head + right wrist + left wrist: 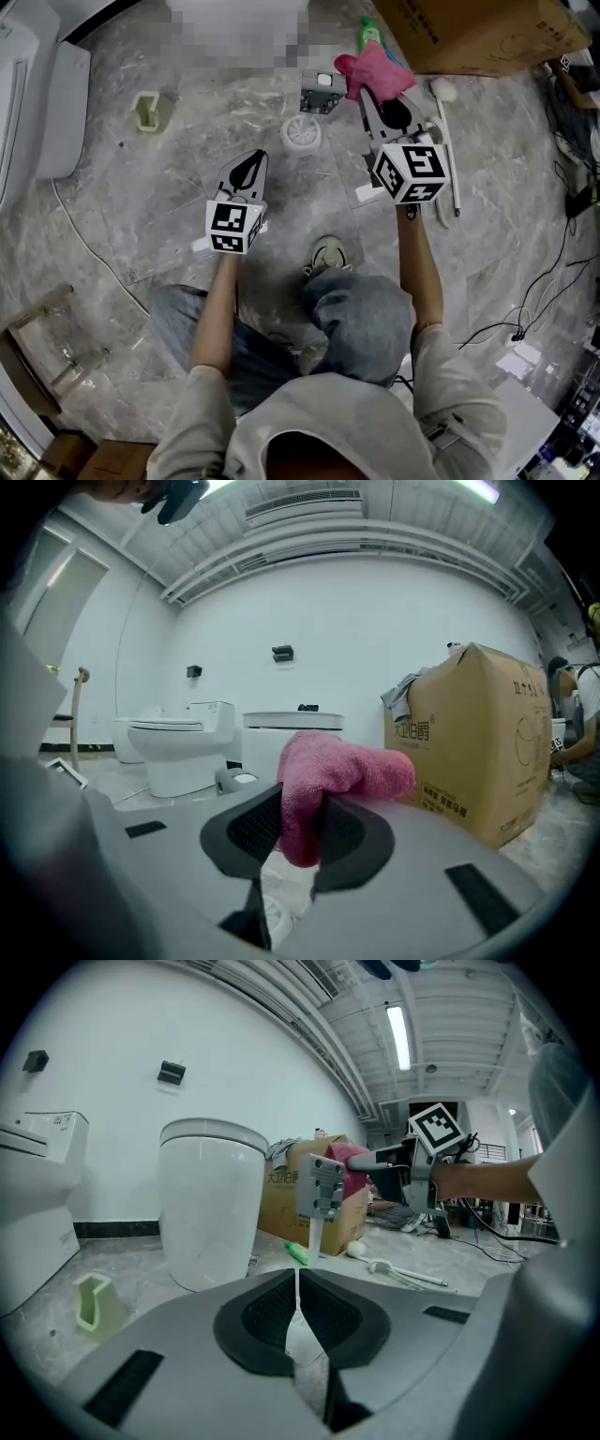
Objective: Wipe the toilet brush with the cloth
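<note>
The toilet brush stands upright in its round white holder (302, 134) on the floor, its grey handle top (322, 91) above it. In the left gripper view the grey handle top (319, 1185) and white stem rise straight ahead beyond the jaws. My left gripper (251, 161) (298, 1302) is shut with nothing in it, short of the holder and to its left. My right gripper (380, 101) (305, 827) is shut on a pink cloth (375, 70) (328, 771), held just right of the handle top.
A second white long-handled brush (448, 131) (398, 1269) lies on the floor at right. A cardboard box (478, 33) (478, 752) and a green bottle (370, 33) sit behind. Toilets (37, 94) (208, 1204) stand left and ahead. A green cup (147, 110) is at left, cables (553, 281) at right.
</note>
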A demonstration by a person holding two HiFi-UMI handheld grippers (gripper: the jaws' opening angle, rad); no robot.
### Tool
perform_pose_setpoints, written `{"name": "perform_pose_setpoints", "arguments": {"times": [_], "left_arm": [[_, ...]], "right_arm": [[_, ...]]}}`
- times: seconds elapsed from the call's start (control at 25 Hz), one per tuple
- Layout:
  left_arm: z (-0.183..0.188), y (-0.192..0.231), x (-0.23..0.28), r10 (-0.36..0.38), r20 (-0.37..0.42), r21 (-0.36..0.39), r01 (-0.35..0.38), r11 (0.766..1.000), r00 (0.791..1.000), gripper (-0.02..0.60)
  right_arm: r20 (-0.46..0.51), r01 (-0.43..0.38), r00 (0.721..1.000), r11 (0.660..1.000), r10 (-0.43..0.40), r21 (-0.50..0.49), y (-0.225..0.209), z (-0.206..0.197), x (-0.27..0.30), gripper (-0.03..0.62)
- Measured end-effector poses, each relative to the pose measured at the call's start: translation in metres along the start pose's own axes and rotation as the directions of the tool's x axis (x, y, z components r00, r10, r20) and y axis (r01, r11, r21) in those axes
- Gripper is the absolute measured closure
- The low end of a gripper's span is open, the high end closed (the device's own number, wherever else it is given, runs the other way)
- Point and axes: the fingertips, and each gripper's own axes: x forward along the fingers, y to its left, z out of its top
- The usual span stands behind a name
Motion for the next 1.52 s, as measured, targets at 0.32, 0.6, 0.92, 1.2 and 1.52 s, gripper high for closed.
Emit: {"name": "perform_pose_setpoints", "arguments": {"times": [0.32, 0.6, 0.92, 1.2, 1.52], "left_arm": [[0.007, -0.004, 0.001, -0.003, 0.017, -0.011, 0.003, 1.000, 1.000, 0.554], [0.008, -0.006, 0.000, -0.005, 0.019, -0.001, 0.005, 1.000, 1.000, 0.554], [0.009, -0.006, -0.003, -0.002, 0.017, 0.005, 0.002, 1.000, 1.000, 0.554], [0.008, 0.000, -0.008, 0.017, 0.008, 0.007, -0.017, 1.000, 1.000, 0.554], [0.006, 0.004, -0.012, 0.028, 0.001, 0.005, -0.028, 1.000, 1.000, 0.554]], "right_arm": [[-0.099, -0.018, 0.995, 1.000, 0.017, -0.003, 0.018, -0.049, 0.003, 0.499], [-0.220, -0.032, 0.975, 0.999, 0.033, 0.007, 0.027, -0.107, 0.008, 0.499], [-0.299, -0.066, 0.951, 0.997, 0.078, 0.048, 0.040, -0.152, 0.020, 0.499], [-0.336, -0.096, 0.935, 0.993, 0.114, 0.070, 0.056, -0.177, 0.031, 0.499], [-0.437, -0.112, 0.889, 0.991, 0.133, 0.075, 0.062, -0.228, 0.033, 0.499]]}}
